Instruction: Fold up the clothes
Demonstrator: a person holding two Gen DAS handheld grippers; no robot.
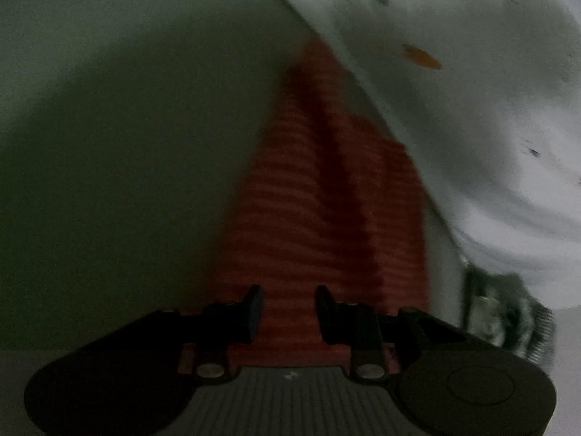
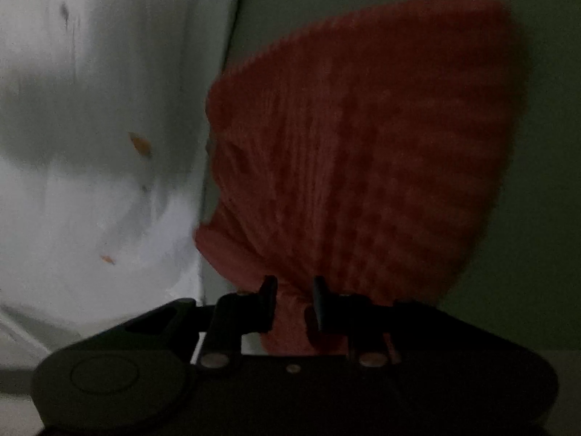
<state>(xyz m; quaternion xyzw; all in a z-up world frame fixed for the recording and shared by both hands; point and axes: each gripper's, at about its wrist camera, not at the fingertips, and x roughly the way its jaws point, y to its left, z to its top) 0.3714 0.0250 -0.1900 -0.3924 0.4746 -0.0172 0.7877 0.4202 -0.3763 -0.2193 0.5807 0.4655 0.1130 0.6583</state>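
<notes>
A red ribbed knit garment [image 1: 319, 210] runs forward from between the fingers of my left gripper [image 1: 288, 305], which is shut on its edge. In the right wrist view the same red garment [image 2: 363, 152] fans out ahead of my right gripper [image 2: 294, 298], which is shut on a bunched part of it. Both views are dark and blurred. The garment lies over a dull green surface [image 1: 127, 127], which also shows in the right wrist view [image 2: 537, 218].
A white, scuffed surface [image 1: 472, 91] with a small orange mark [image 1: 421, 56] borders the green one on the right in the left view, and on the left in the right view [image 2: 90, 145]. A blurred grey object [image 1: 508, 312] sits at the left view's lower right.
</notes>
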